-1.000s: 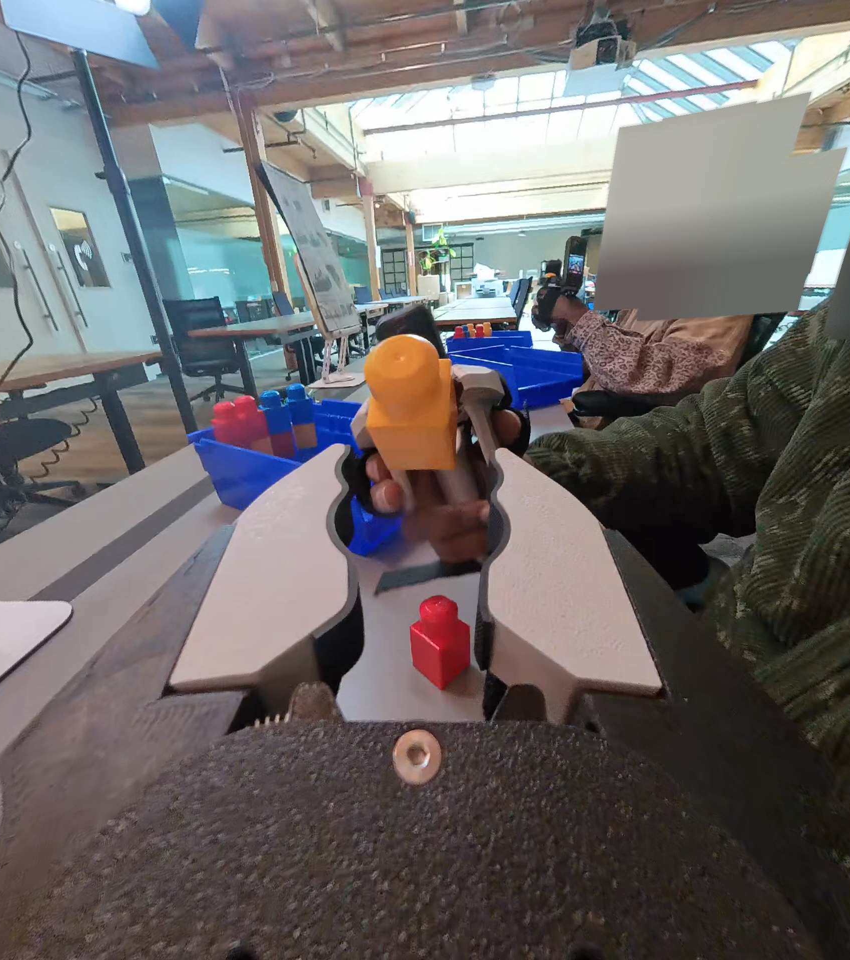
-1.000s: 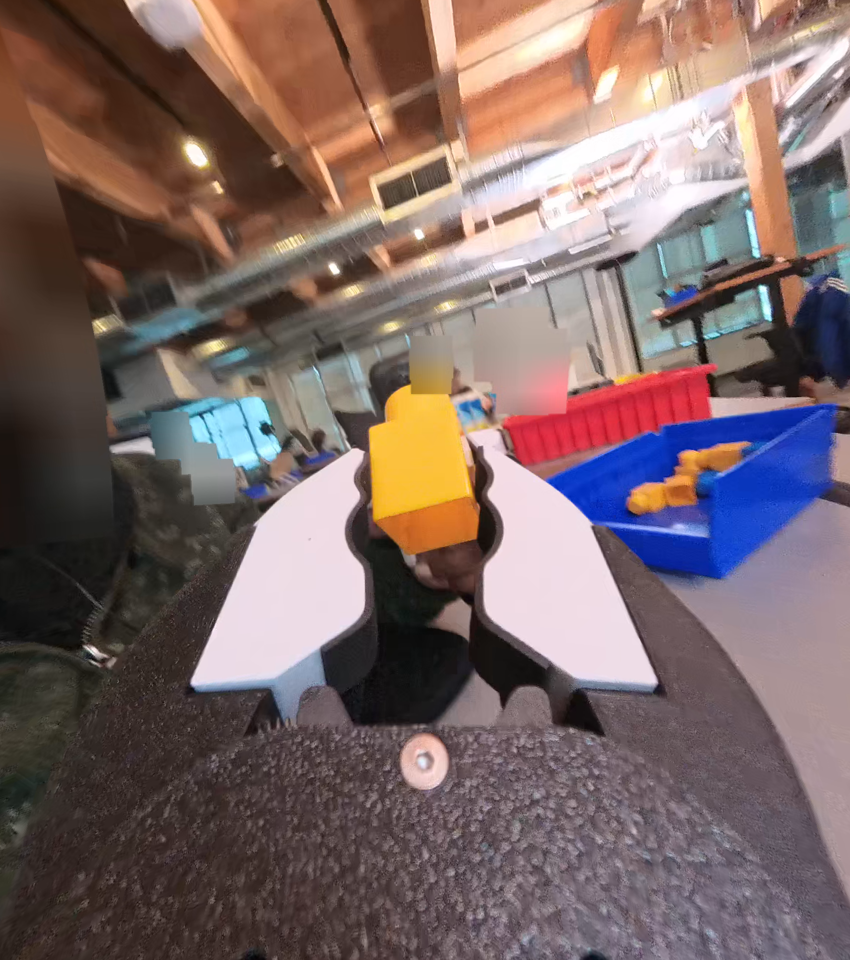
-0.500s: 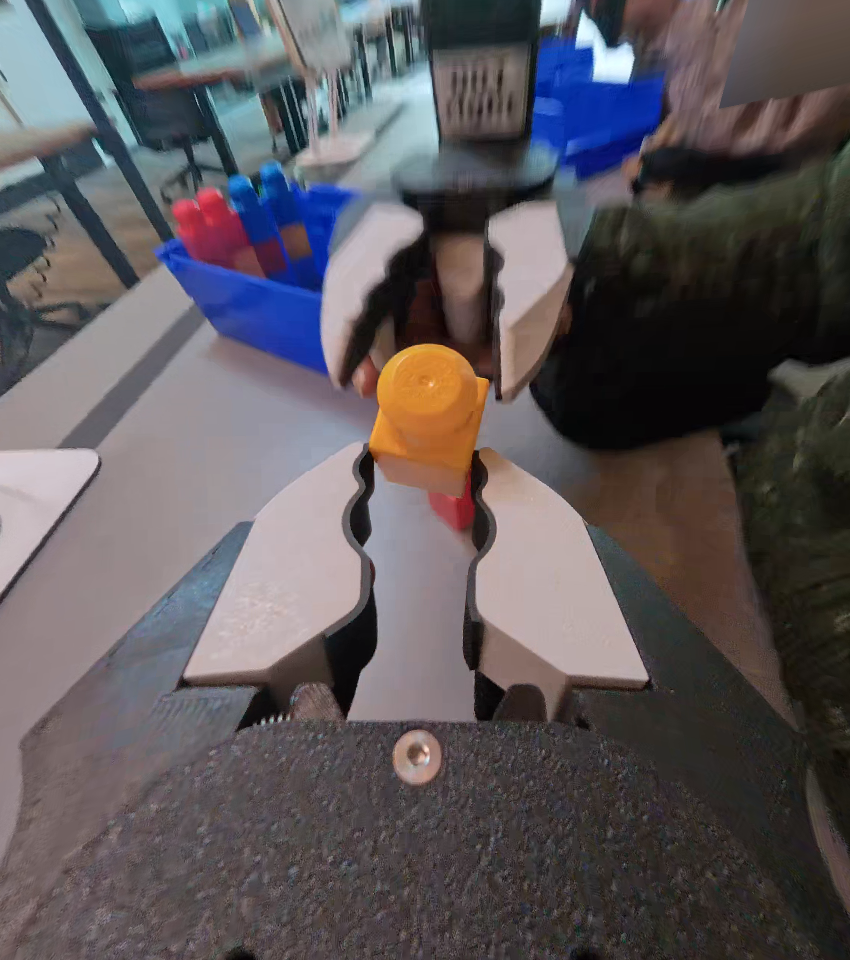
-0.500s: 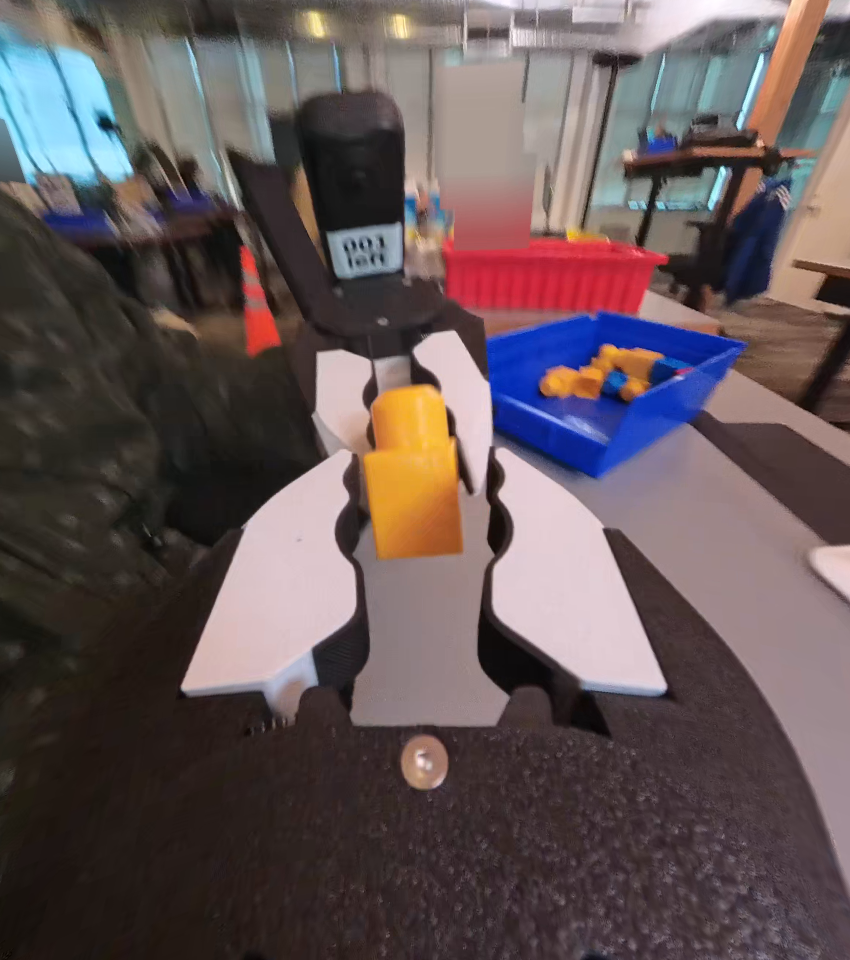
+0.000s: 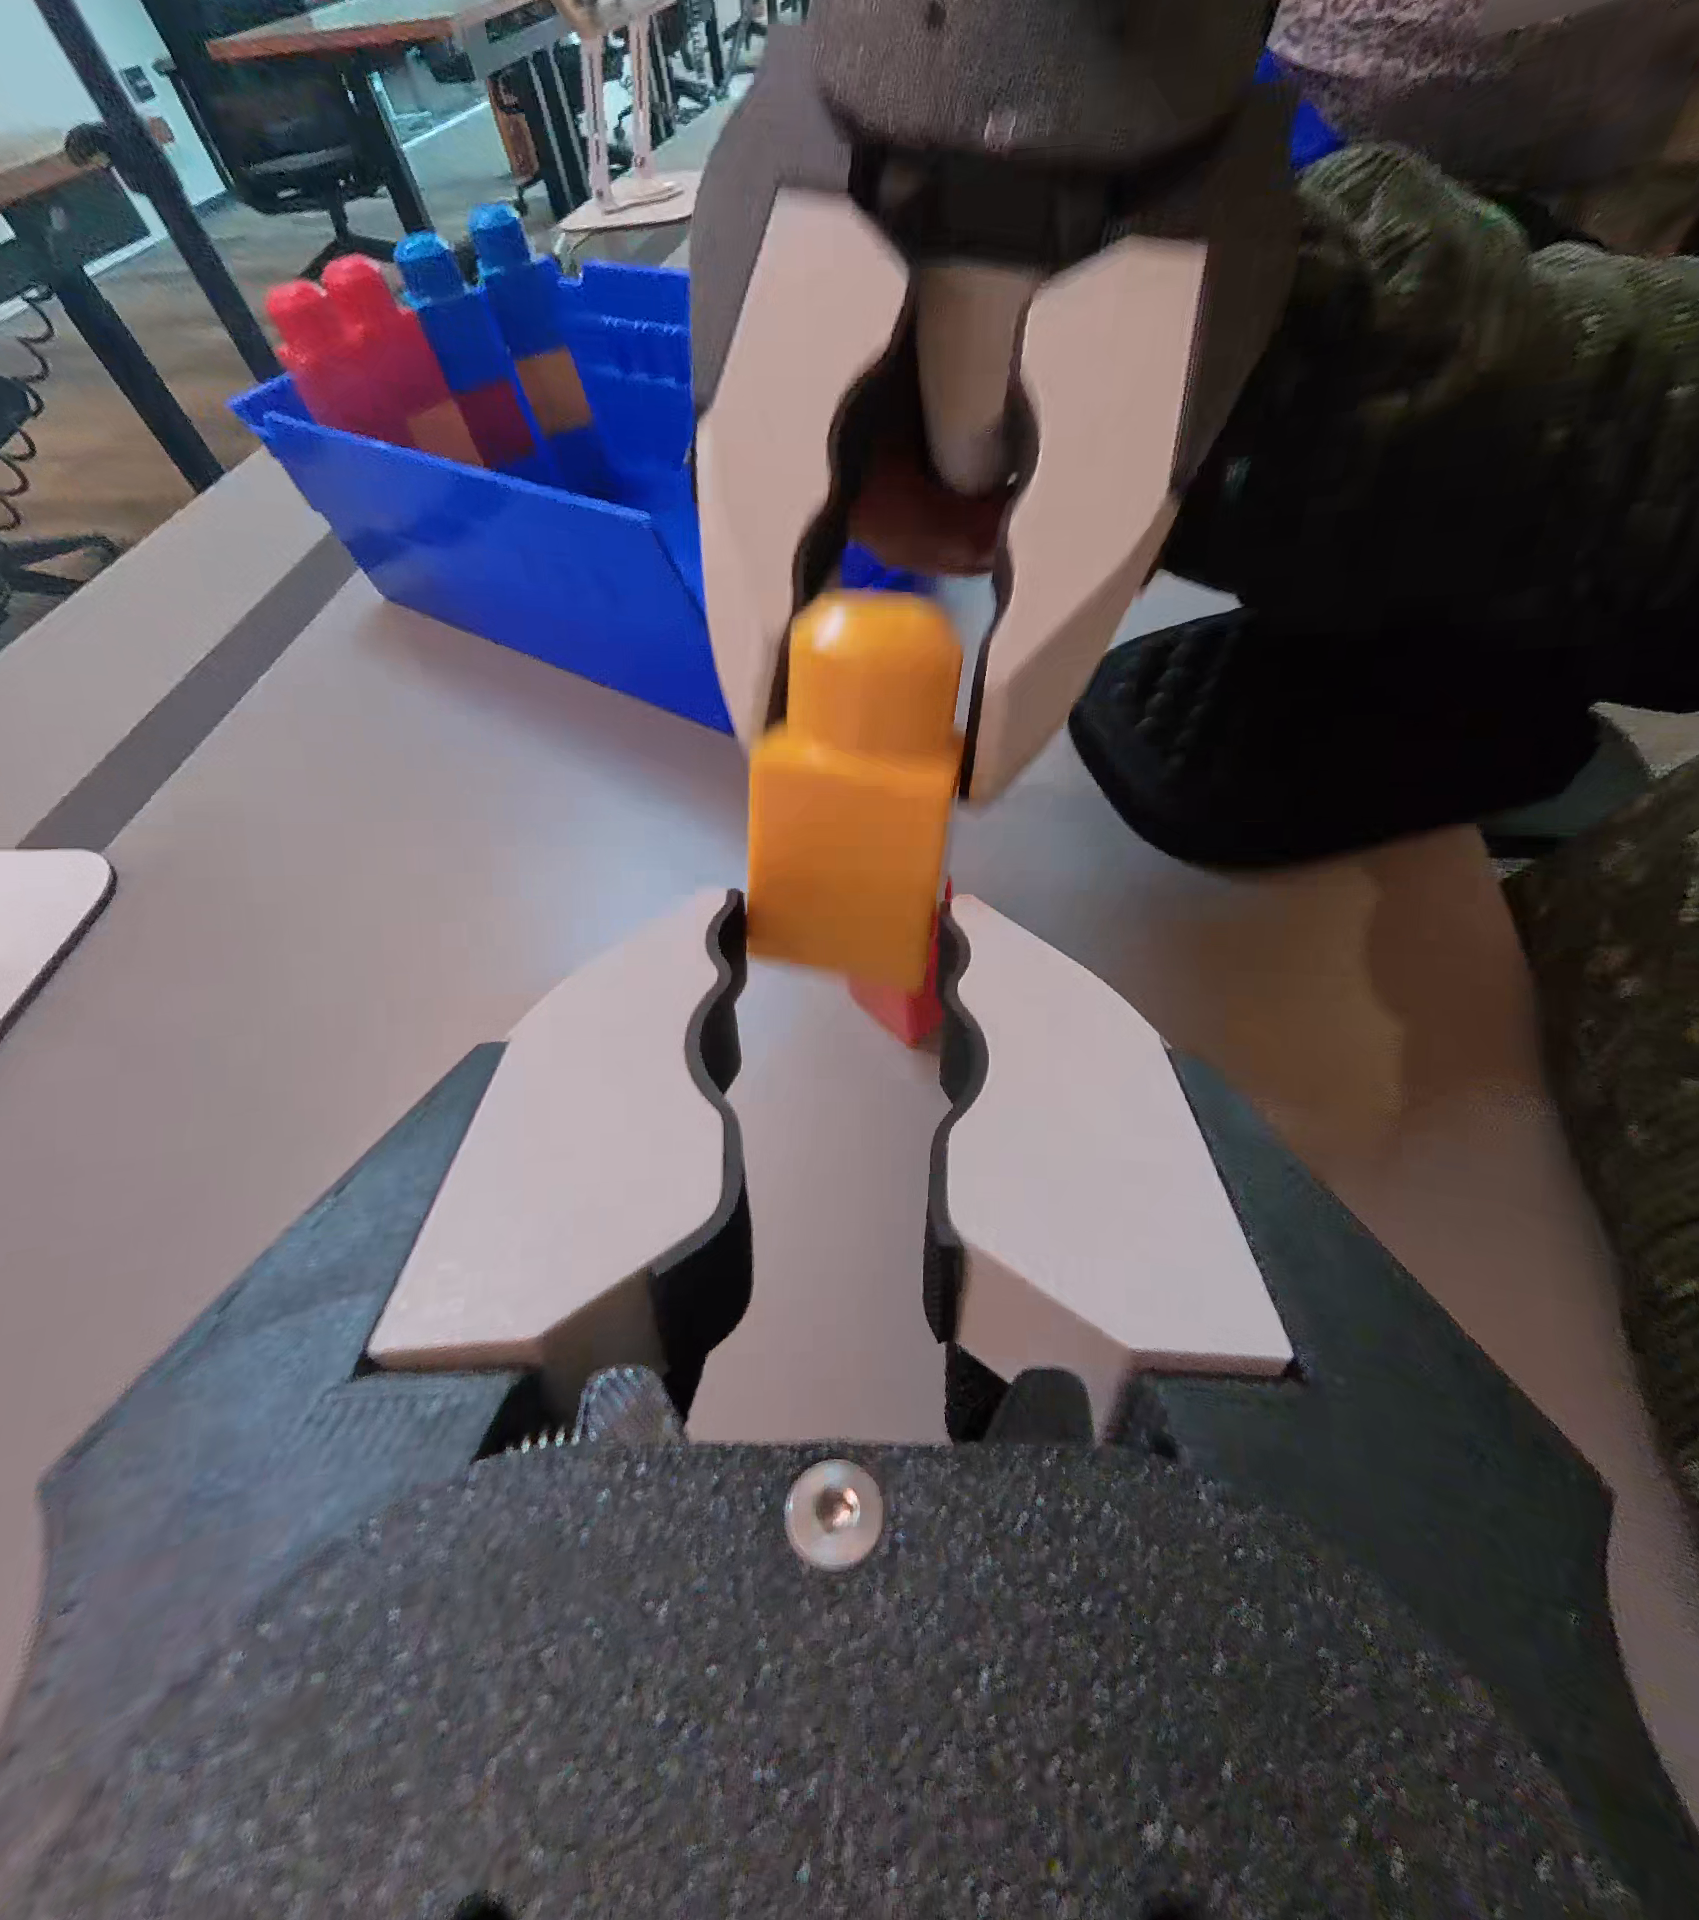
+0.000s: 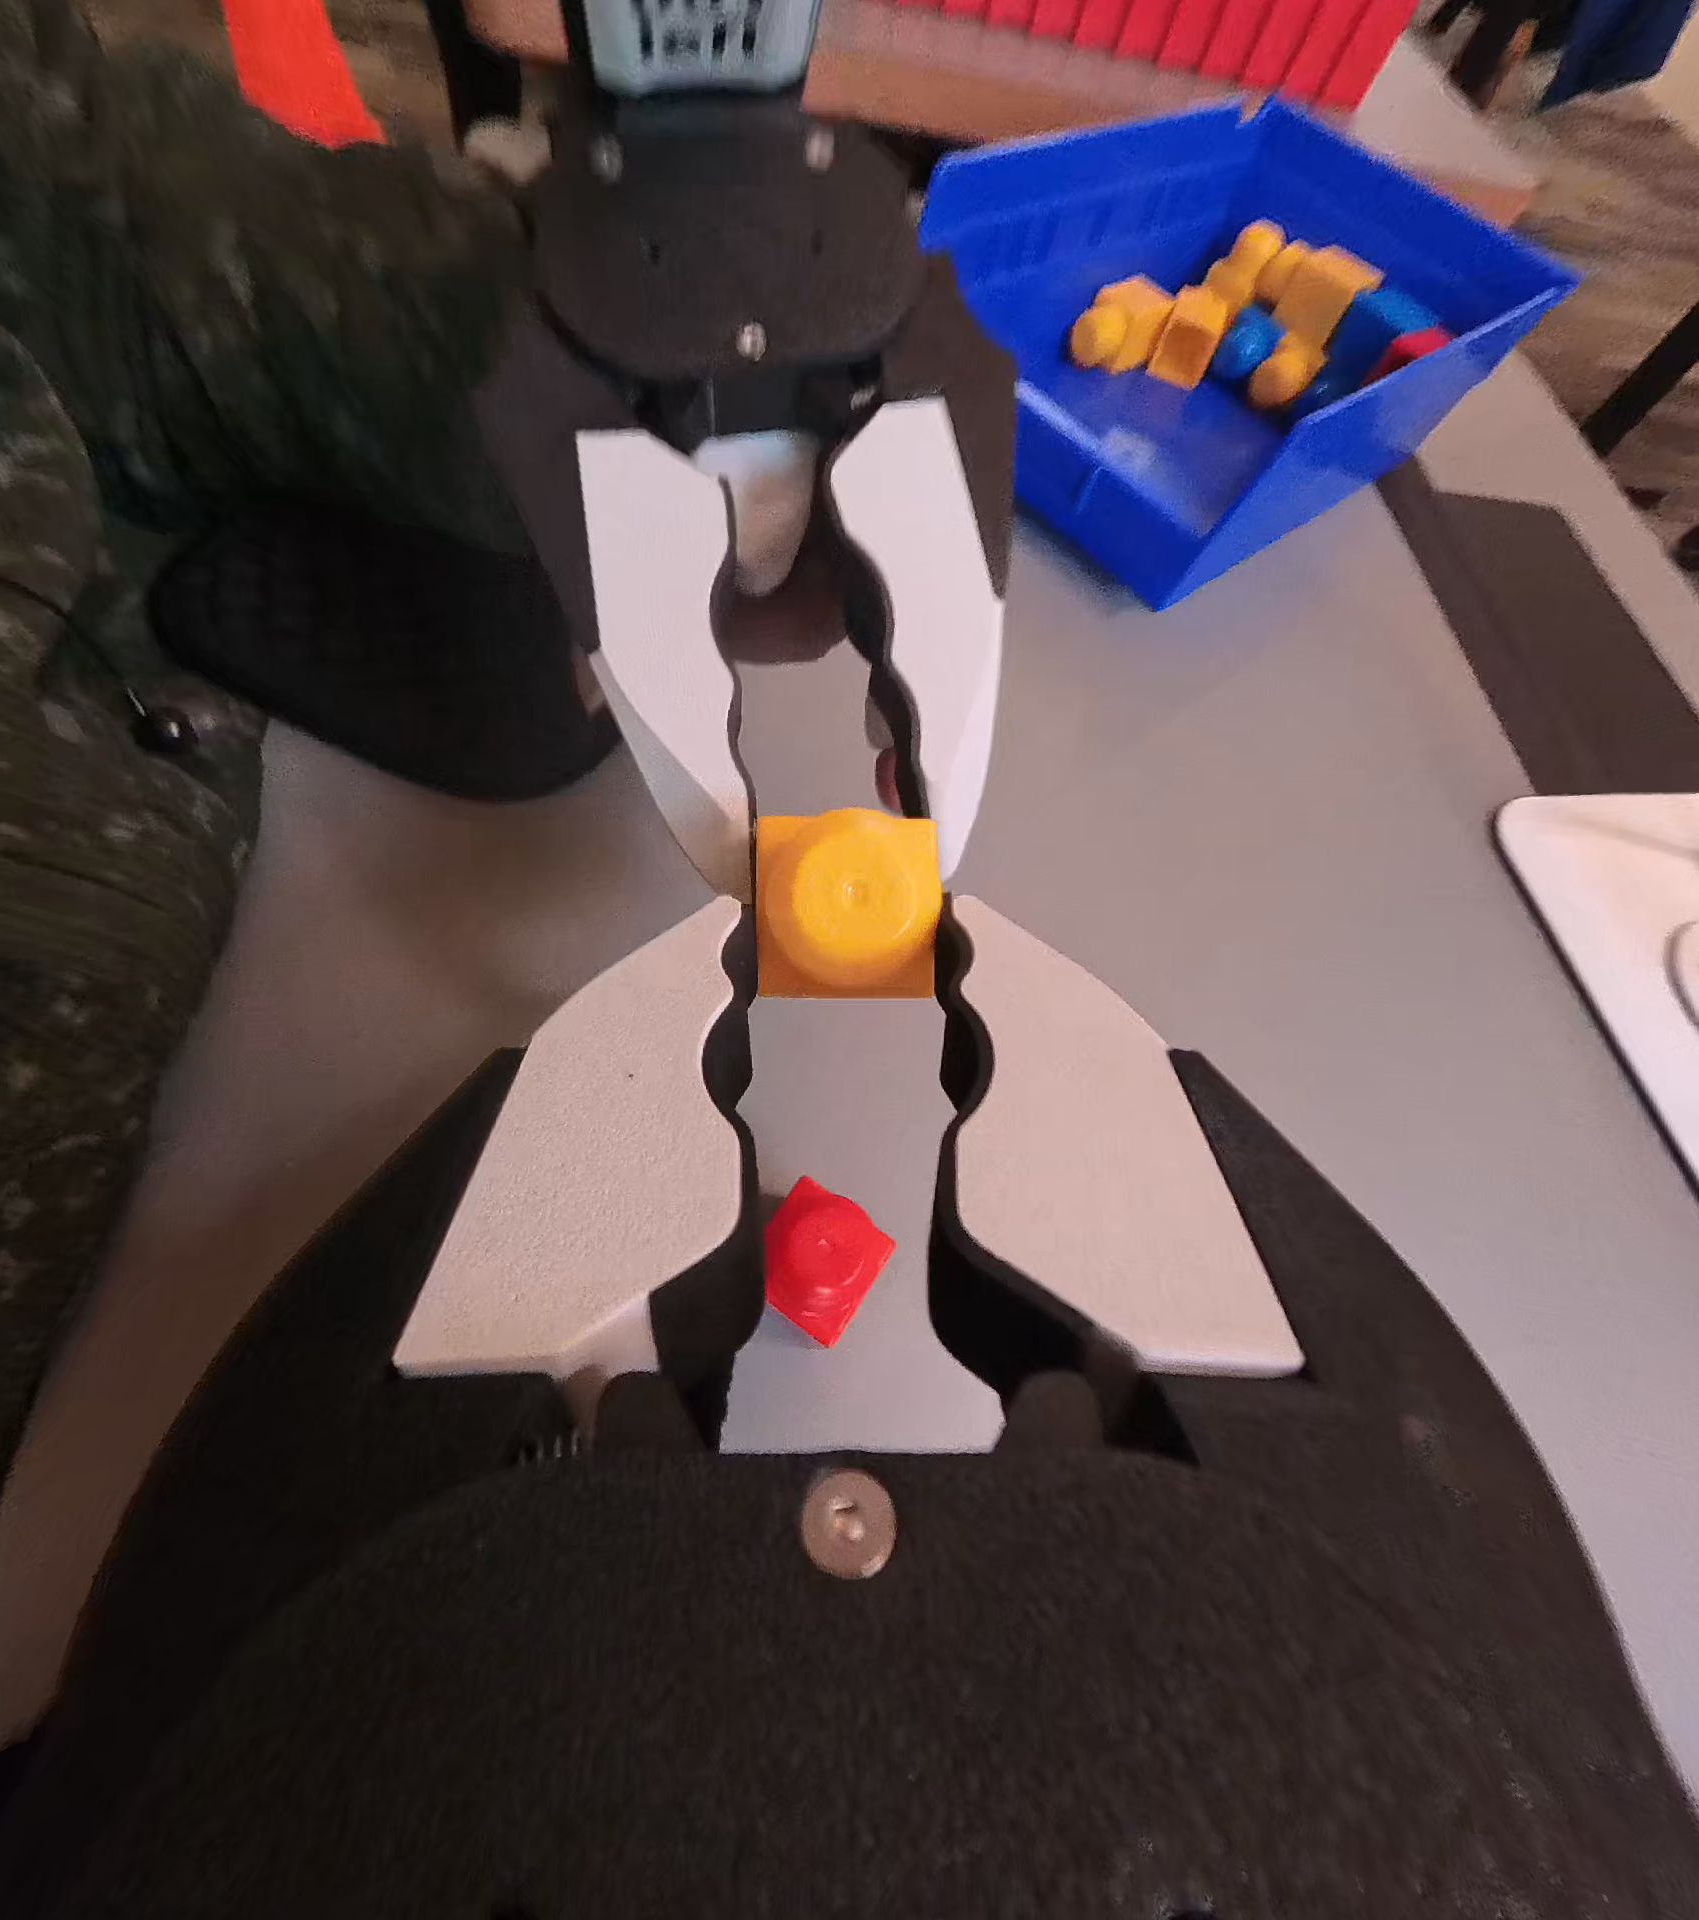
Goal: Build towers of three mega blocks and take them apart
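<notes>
**Orange mega block being gripped between two pairs of tongs above the counter**

Orange mega block [image 6: 845, 904] is hanging in the air over the grey counter [image 6: 1240, 831], stud pointing up, and both pairs of tongs are meeting on it from opposite sides. In the right wrist view, which is looking steeply down, a red mega block [image 6: 824, 1257] is standing upright on the counter, showing nearer to the camera than the orange block, in the gap between the fingers and apart from both. It is sitting turned at an angle, and nothing is touching it.

The right tongs [image 6: 843, 914] are clenching the orange block, their tips pressing against its two sides. The left tongs [image 5: 840, 925] are gripping the same block as well, pinching its lower body from the other direction. In the left wrist view the right tongs are reaching in from above and flanking the stud end, while the red block is peeking out from behind the orange one.

Past the tongs, a dark green patterned sleeve [image 5: 1551, 416] is resting by the counter edge. Farther off in the left wrist view, a blue bin [image 5: 512, 561] is holding stacked towers [image 5: 429, 353] of red and blue blocks. In the right wrist view another blue bin [image 6: 1136, 499] is carrying loose blocks [image 6: 1229, 312], mostly orange, with some blue and red. A white mat [image 6: 1603, 935] is lying at the right edge with a clear glass object on it.
</notes>
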Demonstrator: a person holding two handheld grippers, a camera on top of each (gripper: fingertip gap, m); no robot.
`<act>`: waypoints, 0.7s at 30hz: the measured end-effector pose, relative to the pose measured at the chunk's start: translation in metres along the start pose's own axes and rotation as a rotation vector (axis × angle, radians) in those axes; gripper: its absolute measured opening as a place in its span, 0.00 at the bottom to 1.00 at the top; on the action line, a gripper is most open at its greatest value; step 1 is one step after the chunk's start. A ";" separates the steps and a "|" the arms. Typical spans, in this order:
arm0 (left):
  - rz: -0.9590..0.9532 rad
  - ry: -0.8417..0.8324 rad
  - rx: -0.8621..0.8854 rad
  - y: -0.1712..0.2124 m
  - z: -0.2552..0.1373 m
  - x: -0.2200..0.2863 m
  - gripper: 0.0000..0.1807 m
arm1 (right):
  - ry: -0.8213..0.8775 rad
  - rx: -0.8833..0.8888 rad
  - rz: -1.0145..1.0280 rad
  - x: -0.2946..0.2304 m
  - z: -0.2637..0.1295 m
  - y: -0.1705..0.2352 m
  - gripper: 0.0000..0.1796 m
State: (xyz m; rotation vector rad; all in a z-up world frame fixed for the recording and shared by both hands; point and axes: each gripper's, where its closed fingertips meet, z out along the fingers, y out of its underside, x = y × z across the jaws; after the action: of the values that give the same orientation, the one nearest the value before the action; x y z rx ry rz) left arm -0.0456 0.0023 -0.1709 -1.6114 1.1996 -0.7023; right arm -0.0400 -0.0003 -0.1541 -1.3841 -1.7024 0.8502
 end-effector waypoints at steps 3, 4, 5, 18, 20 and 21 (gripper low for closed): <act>-0.036 0.026 -0.072 0.025 0.017 0.001 0.29 | 0.082 0.051 0.062 0.018 -0.023 -0.008 0.18; -0.066 0.054 -0.114 0.036 0.027 0.007 0.32 | 0.111 0.051 0.073 0.023 -0.030 -0.008 0.18; -0.090 0.073 -0.159 0.046 0.037 0.013 0.34 | 0.136 0.047 0.076 0.026 -0.037 -0.008 0.18; -0.108 -0.245 -0.347 0.081 0.093 0.016 0.42 | 0.347 0.051 0.120 0.059 -0.083 0.002 0.18; -0.113 -0.288 -0.330 0.079 0.093 0.011 0.41 | 0.353 0.057 0.127 0.060 -0.082 0.002 0.18; -0.115 -0.302 -0.326 0.079 0.093 0.008 0.40 | 0.354 0.058 0.129 0.060 -0.081 0.002 0.18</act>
State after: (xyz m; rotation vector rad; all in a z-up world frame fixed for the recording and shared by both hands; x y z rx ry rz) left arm 0.0079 0.0244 -0.2790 -1.9879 1.0418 -0.3254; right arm 0.0247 0.0616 -0.1072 -1.5155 -1.3220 0.6705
